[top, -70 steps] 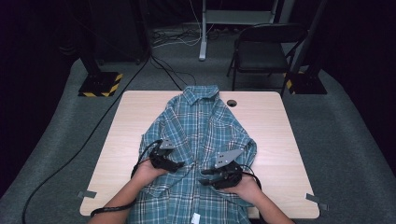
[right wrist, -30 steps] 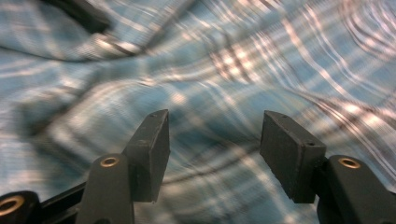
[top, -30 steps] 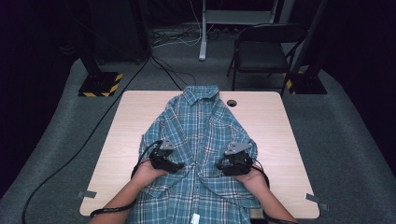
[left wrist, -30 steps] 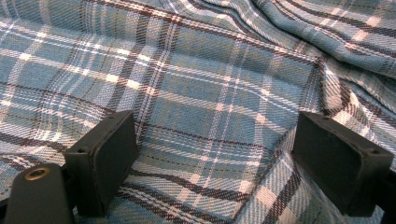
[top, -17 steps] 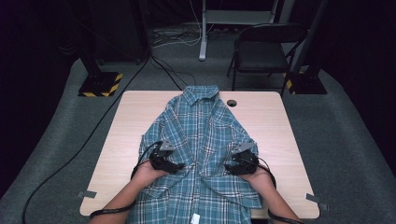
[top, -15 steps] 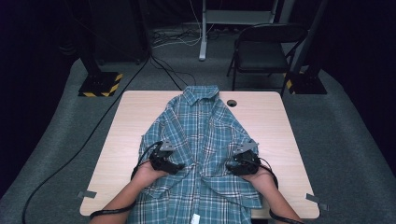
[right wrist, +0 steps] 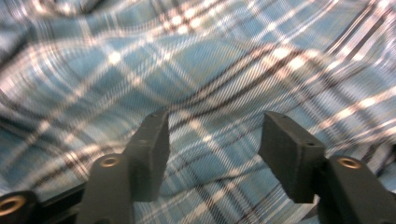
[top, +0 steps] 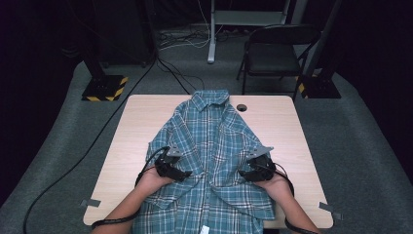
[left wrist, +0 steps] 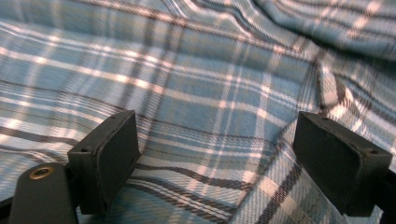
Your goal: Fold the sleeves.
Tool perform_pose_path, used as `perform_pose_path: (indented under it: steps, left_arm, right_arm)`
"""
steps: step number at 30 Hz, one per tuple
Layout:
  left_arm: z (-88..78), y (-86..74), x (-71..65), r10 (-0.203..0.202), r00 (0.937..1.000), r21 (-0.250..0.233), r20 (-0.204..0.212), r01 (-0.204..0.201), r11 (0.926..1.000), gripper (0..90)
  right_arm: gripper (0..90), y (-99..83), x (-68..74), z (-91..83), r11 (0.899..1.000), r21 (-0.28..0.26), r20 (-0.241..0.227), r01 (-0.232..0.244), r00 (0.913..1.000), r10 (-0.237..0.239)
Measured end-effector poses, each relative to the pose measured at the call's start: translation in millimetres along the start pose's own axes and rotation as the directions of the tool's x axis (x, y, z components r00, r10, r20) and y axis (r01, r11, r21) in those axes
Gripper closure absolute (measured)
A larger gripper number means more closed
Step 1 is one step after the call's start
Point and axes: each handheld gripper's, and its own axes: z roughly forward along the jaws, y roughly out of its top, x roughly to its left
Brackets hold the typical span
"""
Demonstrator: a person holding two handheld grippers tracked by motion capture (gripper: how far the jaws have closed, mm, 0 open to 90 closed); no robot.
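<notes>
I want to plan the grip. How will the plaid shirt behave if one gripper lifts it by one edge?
The plaid shirt would probably hang limp and drape, since it already lies in soft folds and wrinkles on the table. It looks thin and likely light. A push would probably bunch the cloth rather than slide it whole.

Folding chair [top: 280, 48] behind table [top: 146, 122], grey carpet [top: 360, 146].
</notes>
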Motion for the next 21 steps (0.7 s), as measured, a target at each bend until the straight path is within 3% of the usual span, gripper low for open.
perform_pose_path:
  steps: [8, 10, 13, 15, 21]
  left_arm:
    - [-4.8, 3.7, 9.9, -0.028, 0.9994, -0.032, -0.022, 0.027, 0.9991, 13.8]
    - [-2.1, 0.9, 12.7, -0.038, 0.9991, -0.021, -0.020, 0.038, 0.9991, 13.7]
    - [5.0, -5.4, 14.0, -0.050, 0.9987, 0.006, -0.012, 0.050, 0.9987, 13.5]
    - [7.2, -7.2, 13.1, -0.037, 0.9992, 0.002, -0.015, 0.037, 0.9993, 12.7]
    - [7.1, -8.7, 10.0, -0.037, 0.9989, -0.001, -0.029, 0.037, 0.9993, 12.1]
  right_arm:
    - [36.5, 7.6, -12.5, 3.0, 1.000, 0.002, 0.022, 0.011, 0.9997, -0.011]
    - [36.0, 7.7, -17.5, 6.9, 1.000, -0.014, 0.038, -0.001, 0.9993, 0.001]
    - [35.9, 3.0, -25.9, 12.6, 0.998, -0.039, 0.046, -0.058, 0.9971, 0.060]
    - [36.0, -2.2, -30.5, 17.3, 0.995, -0.031, 0.044, -0.091, 0.9948, 0.092]
    - [37.6, -9.0, -34.5, 19.3, 0.995, -0.001, 0.054, -0.104, 0.9931, 0.104]
